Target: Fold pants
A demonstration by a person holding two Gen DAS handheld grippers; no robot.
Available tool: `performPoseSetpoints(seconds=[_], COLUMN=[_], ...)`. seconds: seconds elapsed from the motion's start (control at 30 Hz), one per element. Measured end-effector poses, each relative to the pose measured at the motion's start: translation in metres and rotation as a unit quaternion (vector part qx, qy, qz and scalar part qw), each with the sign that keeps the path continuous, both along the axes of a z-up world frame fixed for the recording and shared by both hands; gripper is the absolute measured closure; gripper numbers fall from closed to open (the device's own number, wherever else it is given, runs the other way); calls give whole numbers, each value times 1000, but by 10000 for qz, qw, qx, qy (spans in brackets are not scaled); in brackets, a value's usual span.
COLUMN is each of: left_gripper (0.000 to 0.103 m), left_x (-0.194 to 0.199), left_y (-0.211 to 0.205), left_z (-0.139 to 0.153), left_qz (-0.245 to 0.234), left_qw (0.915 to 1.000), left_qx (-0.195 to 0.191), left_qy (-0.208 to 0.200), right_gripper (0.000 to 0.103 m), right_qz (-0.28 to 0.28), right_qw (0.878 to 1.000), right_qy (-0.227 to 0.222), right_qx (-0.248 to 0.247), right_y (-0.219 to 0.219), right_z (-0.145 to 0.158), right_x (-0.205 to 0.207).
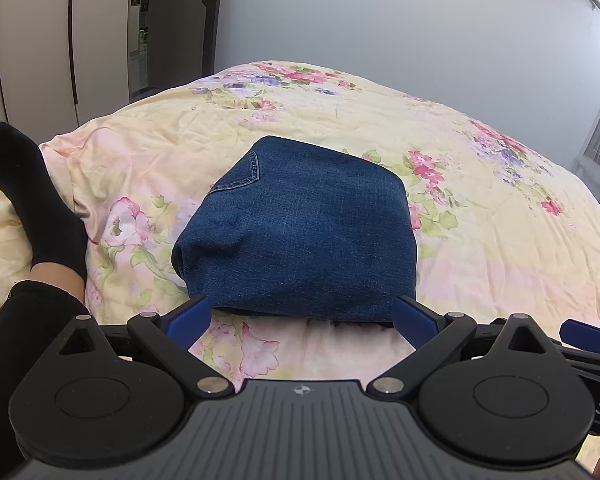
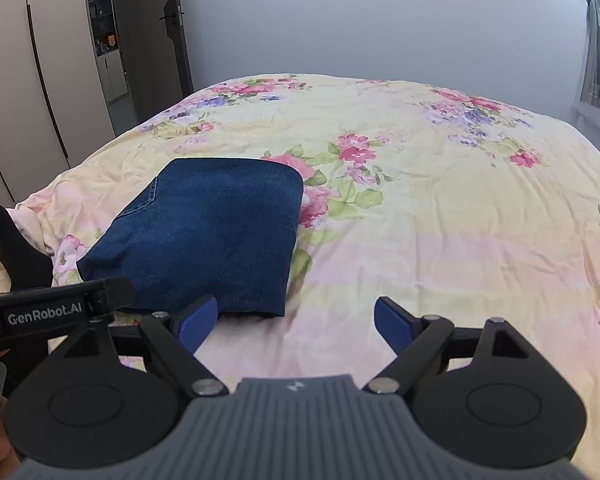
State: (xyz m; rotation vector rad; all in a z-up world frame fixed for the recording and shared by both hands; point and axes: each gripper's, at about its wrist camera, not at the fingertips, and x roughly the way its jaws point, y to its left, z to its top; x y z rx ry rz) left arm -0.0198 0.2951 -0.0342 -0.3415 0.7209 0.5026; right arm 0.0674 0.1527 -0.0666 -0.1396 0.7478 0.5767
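Basically the pants (image 1: 300, 232) lay as a compact folded denim bundle on the floral bed cover (image 1: 500, 240), nearer the left side of the bed, with a back pocket seam showing on the upper left of the top layer. Main risk, as a judgement: the near edge of the bundle sat right at the fingertips of the left hand-held gripper (image 1: 302, 316), so any forward nudge or a careless closing could catch the top layer and drag it open, undoing the fold. The soft, wrinkled cover could also let the bundle slump or skew if pressed on one side. The lower left corner looked puffy rather than flat, so it might spring loose without a smoothing pass. Left hand-held gripper was spread wide and grasping nothing, pointing forward and low along the bed, its blue pads (image 1: 190, 318) straddling the near edge of the bundle; contact could not be confirmed. Right hand-held gripper (image 2: 296, 320) was likewise released and empty, held low over bare cover just right of the pants' near right corner, left pad close to the denim. A leg in a black sock (image 1: 24, 196) rested on the bed at far left, apart from the pants.
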Motion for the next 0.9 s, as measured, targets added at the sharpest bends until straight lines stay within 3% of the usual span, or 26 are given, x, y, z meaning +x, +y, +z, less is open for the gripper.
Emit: performPoseSetpoints(seconds=[0.9], left_gripper=[0], left_x=[0], left_y=[0], left_z=[-1], left_qz=[-14], left_qw=[10000], left_qx=[-5], left_qy=[2], right_gripper=[21], right_qz=[-3], right_qw=[10000], right_qy=[39], right_qx=[0], right_y=[-2], right_z=[-4], right_x=[-1])
